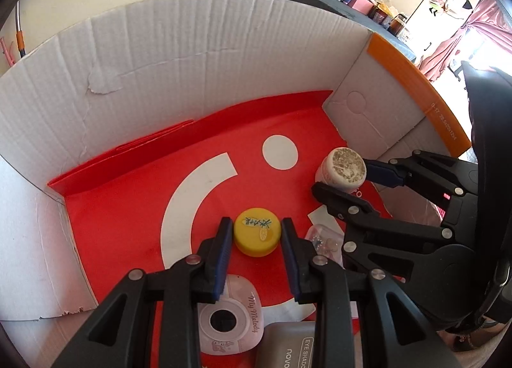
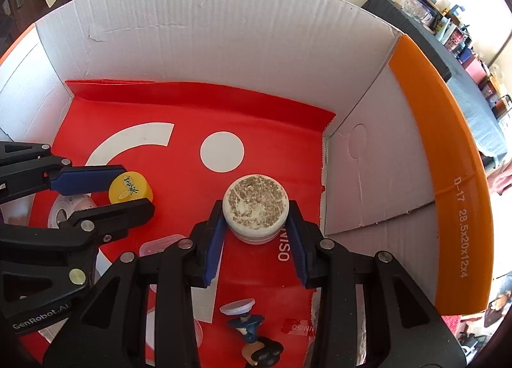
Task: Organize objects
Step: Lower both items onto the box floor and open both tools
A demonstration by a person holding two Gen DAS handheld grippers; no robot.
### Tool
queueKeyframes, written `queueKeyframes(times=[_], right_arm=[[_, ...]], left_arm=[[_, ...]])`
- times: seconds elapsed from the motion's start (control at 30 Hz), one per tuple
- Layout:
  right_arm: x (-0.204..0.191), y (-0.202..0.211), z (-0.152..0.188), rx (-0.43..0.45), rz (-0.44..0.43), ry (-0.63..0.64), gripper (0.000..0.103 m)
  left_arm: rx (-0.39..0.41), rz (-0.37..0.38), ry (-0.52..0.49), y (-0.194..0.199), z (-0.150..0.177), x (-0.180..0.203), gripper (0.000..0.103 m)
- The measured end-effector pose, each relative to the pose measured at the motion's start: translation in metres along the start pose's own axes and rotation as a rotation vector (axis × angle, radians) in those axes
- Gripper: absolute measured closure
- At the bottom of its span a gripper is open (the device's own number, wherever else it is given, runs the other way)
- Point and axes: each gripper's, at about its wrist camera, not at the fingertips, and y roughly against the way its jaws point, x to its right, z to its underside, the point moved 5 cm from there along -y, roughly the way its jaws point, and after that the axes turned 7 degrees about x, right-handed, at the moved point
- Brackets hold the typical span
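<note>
Inside the cardboard box (image 2: pixel 204 25), over its red liner (image 1: pixel 128 208), left tongs (image 1: pixel 257 233) clenched the yellow cap (image 1: pixel 256 235) and right tongs (image 2: pixel 256 217) clenched the white jar (image 2: pixel 255 204), probably for setting them apart.

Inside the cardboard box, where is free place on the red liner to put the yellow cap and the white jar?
The far half of the red liner is bare, from the white dot to the back wall of the cardboard box. The left side beside the white arc is also free. The near edge is crowded: pink case, clear packet, figurine.
</note>
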Motion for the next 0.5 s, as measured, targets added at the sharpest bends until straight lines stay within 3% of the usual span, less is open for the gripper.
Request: queueKeyframes(times=[0.5], right_arm=[[0.0006, 0.0003, 0.0014, 0.002, -0.022, -0.014, 0.068]], left_arm=[[0.0, -0.012, -0.016, 0.0013, 0.0012, 0.0058, 0.071]])
